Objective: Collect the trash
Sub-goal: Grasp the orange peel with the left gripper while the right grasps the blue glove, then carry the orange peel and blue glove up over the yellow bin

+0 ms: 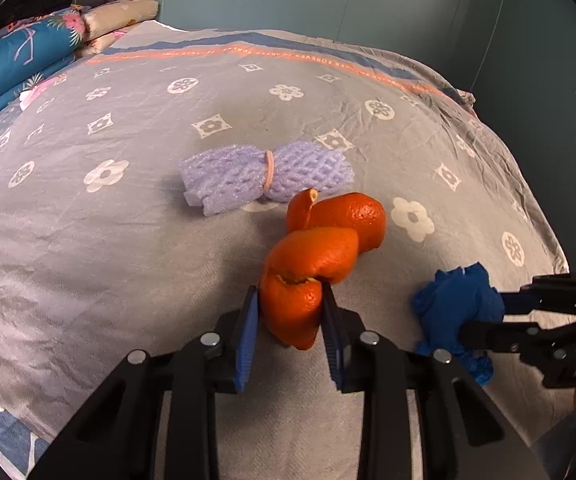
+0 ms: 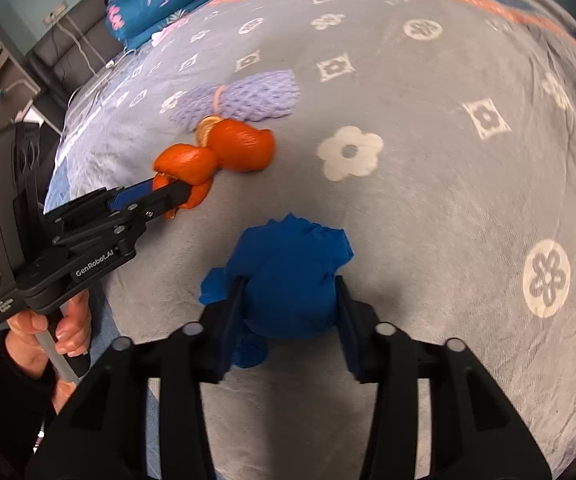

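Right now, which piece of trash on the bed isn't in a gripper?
The purple foam net. The orange peel is pinched in the left gripper, the blue wad in the right gripper.

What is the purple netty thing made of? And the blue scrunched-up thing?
The purple netted sleeve looks like soft plastic foam: puffy, matte, diamond-shaped holes, cinched by a pale band. The blue crumpled wad looks like thin rubbery material, perhaps a disposable glove: smooth, slightly shiny folds. I can't be sure.
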Available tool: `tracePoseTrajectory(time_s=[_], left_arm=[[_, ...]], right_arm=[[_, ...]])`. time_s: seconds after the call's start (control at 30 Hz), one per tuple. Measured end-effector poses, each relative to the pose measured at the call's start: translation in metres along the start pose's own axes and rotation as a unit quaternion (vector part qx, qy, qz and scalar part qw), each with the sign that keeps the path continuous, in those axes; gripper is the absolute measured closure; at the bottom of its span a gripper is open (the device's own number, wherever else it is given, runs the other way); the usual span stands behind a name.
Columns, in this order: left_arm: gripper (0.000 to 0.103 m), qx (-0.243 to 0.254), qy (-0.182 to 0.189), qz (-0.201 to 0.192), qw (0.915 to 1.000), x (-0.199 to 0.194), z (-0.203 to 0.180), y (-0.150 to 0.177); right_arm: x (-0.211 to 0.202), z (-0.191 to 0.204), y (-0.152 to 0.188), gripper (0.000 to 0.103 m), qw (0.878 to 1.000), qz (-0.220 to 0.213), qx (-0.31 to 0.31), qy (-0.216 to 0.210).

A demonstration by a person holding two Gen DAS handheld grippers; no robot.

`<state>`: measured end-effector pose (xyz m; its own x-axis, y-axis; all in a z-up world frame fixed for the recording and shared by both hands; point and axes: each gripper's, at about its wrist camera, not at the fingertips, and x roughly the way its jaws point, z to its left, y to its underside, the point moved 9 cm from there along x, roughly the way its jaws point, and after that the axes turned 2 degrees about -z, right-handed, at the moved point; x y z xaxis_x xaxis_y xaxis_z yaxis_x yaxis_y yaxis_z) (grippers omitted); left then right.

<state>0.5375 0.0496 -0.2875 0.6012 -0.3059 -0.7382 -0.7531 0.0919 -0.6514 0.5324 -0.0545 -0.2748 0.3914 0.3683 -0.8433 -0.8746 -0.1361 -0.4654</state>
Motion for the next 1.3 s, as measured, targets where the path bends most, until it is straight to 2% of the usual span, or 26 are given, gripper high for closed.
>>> tracePoseTrajectory(time_s=[0.13, 0.23, 0.53, 0.8, 1.07, 1.3], left_arm=[[0.077, -0.003, -0.001, -0.002, 1.0000, -0.005, 0.002, 0.001], [0.077, -0.011, 0.005, -0.003, 0.9999, -0.013, 0.003, 0.002], [0.077, -0.027, 0.014, -0.023, 0.9993, -0.063, 0.001, 0.005], [0.077, -0.022, -0.006, -0.046, 0.9987, -0.123, -0.018, 0.022], [0.077, -0.019, -0.009, -0.081, 0.9965, -0.180, -0.052, 0.029], [0.077, 0.009, 0.006, -0.122, 0.9925, -0.233, -0.110, 0.034]], right_arm=[[-0.003, 0.008, 0.000, 0.084, 1.000, -0.008, -0.018, 0.009], [-0.012, 0.012, 0.000, 0.087, 1.000, -0.015, -0.015, 0.005], [-0.068, 0.025, 0.008, 0.088, 0.998, -0.052, -0.012, -0.016], [-0.134, 0.034, 0.028, 0.088, 0.996, -0.086, -0.003, -0.032], [-0.207, 0.037, 0.059, 0.088, 0.991, -0.131, 0.002, -0.027], [-0.275, 0.028, 0.095, 0.088, 0.984, -0.177, 0.019, -0.017]])
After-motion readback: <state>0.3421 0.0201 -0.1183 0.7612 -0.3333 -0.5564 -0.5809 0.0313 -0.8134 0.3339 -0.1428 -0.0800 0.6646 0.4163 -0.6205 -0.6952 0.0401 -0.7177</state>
